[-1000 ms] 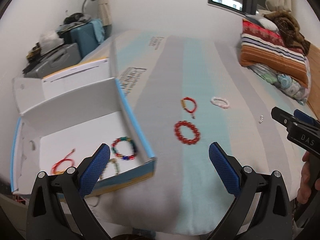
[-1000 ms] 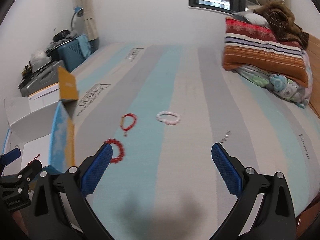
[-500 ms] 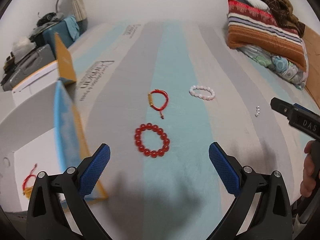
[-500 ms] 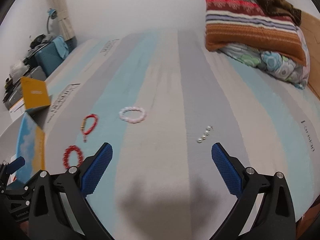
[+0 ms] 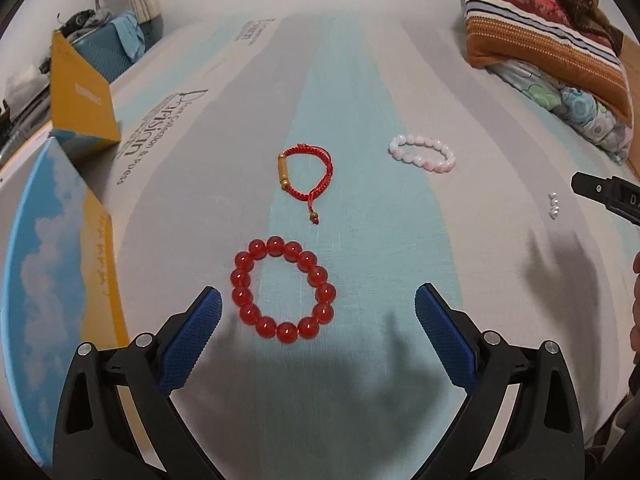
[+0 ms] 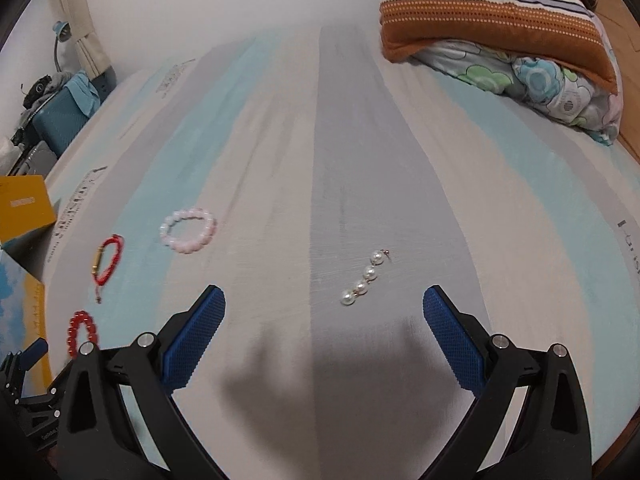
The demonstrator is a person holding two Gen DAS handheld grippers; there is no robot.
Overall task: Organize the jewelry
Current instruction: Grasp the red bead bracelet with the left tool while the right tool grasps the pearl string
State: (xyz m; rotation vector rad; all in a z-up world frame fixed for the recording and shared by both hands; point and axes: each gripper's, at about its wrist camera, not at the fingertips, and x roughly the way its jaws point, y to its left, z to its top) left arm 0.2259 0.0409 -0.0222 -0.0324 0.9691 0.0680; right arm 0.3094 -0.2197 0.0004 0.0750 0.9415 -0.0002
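Jewelry lies loose on a striped mattress (image 5: 360, 80), four pieces in all, none held. Largest item in the scene: the mattress, with pale blue, grey and cream stripes and printed lettering near its left edge. Folded blankets (image 6: 492, 12) are stacked at the far right corner. An open cardboard box (image 5: 56, 248) with a sky-and-cloud print stands at the left edge, one yellow flap (image 5: 80, 96) raised; its inside is not visible. A blue suitcase (image 6: 60, 120) sits far left, beyond the mattress.

Left gripper (image 5: 316, 320): fingers spread wide, holding nothing, low over the mattress. Red bead bracelet (image 5: 283, 289) lies flat between and just ahead of the blue pads, nearer the left pad, not touching either. Red cord bracelet (image 5: 306, 176) with a gold tube lies farther out, its tail pointing toward the bead bracelet. Pink bead bracelet (image 5: 423, 153) lies to the right of the cord bracelet, apart from it.

Right gripper (image 6: 324, 316): fingers likewise spread wide and empty. Pearl earring (image 6: 362, 282), a short row of four white pearls with a small hook at its far end, lies just ahead of the fingers, closer to the right pad, not in contact. In the left wrist view this earring (image 5: 554, 205) appears small, near the tip of the right gripper.
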